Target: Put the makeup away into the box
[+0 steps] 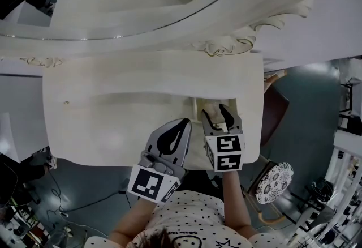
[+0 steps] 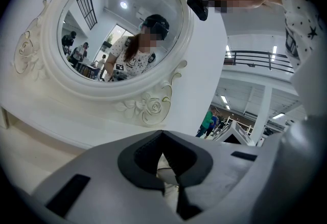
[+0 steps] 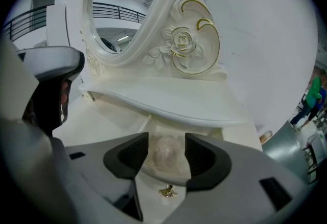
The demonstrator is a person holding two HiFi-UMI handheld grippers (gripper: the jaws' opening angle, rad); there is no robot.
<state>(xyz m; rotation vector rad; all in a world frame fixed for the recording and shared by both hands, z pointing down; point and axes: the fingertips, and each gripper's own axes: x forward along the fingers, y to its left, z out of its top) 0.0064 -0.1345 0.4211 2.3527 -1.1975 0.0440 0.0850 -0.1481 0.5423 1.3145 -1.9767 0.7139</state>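
The pale makeup piece is seen lying in the box between the released, wide-spread pads of the right tool, the left tool clenched empty, so a straight lift-out is advised, nothing nudged.

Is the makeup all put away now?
Nearly, it seems. Done: a pale pink puff lies in the open drawer, between the open jaws of the right gripper, which does not pinch it. In hand: nothing; the left gripper is shut and empty. Left: no other makeup shows on the tabletop, so probably only pulling back and closing the drawer.
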